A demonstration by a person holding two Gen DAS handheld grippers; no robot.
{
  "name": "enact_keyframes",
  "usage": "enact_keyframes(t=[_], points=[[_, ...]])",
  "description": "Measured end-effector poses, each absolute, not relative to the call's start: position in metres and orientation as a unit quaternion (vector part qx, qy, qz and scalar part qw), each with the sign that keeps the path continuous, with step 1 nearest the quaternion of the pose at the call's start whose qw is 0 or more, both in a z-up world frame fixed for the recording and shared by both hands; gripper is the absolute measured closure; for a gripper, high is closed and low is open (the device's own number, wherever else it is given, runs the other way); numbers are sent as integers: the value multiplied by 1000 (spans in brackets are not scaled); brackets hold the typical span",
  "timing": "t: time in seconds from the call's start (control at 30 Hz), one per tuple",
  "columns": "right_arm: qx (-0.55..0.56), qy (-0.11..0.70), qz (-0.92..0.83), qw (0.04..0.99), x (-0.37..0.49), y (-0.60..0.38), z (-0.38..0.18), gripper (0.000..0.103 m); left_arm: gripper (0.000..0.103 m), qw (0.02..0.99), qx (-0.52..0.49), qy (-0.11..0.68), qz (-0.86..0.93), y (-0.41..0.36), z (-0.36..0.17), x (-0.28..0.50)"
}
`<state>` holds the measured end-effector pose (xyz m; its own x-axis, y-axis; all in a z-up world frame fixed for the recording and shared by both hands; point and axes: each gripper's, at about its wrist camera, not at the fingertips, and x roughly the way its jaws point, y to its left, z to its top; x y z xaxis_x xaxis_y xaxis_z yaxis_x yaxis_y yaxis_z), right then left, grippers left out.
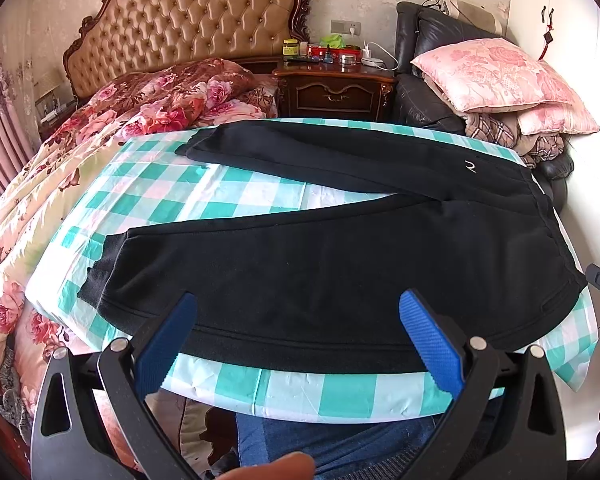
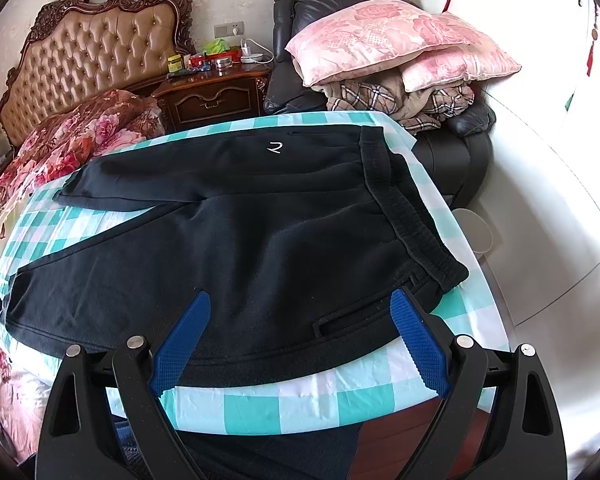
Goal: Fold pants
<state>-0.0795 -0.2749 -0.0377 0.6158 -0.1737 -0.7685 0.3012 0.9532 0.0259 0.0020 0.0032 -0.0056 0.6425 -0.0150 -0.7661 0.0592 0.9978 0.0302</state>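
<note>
Black pants lie flat on a table covered with a teal and white checked cloth. The two legs spread apart to the left, and the waistband is at the right. A small white logo marks the far leg. My left gripper is open and empty, above the near leg by the table's front edge. My right gripper is open and empty, above the hip area near a pocket slit. The pants also show in the right wrist view.
A bed with a floral quilt and tufted headboard lies to the left. A wooden nightstand with small items stands behind. A black chair stacked with pink pillows is at the back right. A white wall is to the right.
</note>
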Motion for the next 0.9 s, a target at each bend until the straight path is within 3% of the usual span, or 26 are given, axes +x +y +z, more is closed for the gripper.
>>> enact_keyframes(t=[0.9], points=[[78, 416, -129, 897, -77, -276, -37, 15, 2, 904, 17, 426, -25, -2, -6, 3]])
